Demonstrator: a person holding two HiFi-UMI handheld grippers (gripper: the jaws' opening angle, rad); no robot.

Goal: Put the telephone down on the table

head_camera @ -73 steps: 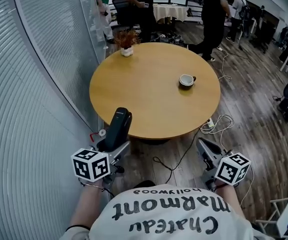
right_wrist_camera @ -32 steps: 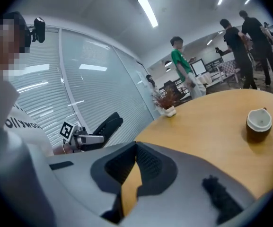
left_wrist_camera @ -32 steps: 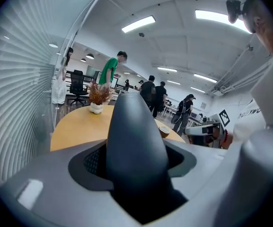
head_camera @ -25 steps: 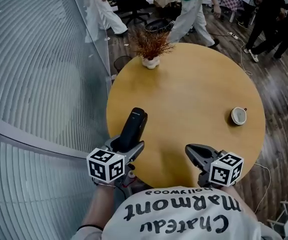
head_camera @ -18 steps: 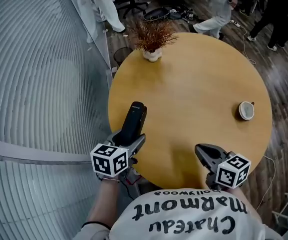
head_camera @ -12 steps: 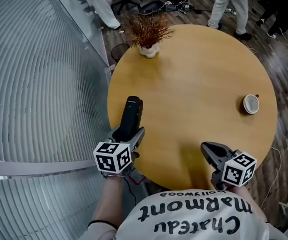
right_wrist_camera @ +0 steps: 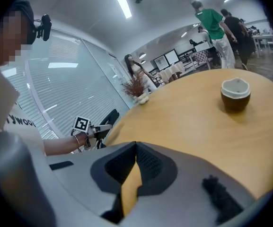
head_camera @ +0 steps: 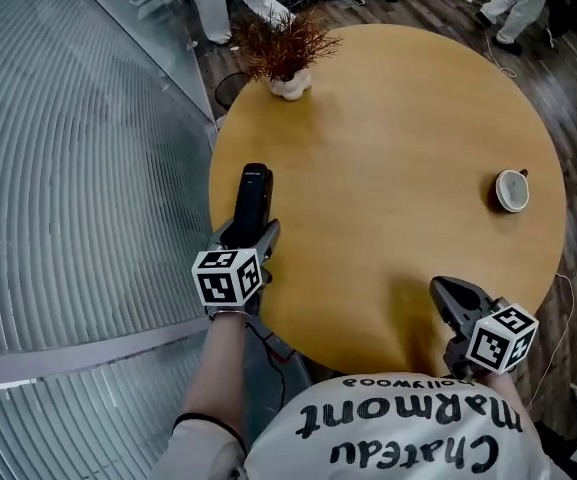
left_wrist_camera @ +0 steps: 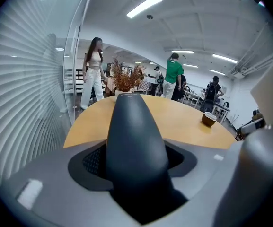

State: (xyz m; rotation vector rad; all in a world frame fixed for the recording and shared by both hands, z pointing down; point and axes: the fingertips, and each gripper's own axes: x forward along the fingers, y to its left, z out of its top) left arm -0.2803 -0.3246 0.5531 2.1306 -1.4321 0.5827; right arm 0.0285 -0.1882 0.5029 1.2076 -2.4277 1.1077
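The telephone (head_camera: 253, 200) is a black handset, and my left gripper (head_camera: 251, 236) is shut on its lower end. It points away from me over the left rim of the round wooden table (head_camera: 388, 118); whether it touches the wood I cannot tell. In the left gripper view the telephone (left_wrist_camera: 135, 145) fills the space between the jaws, with the table (left_wrist_camera: 188, 124) beyond. My right gripper (head_camera: 448, 293) hovers at the table's near right edge, its jaws meeting at the tips (right_wrist_camera: 135, 148) with nothing held.
A small cup (head_camera: 512, 190) stands at the table's right side and a dried plant in a white pot (head_camera: 283, 53) at the far left. A ribbed glass wall (head_camera: 78, 168) runs along the left. People walk on the wooden floor beyond the table.
The head view has closed in on the table. My left gripper has carried the telephone forward over the table's left rim. The right gripper has drifted to the right.
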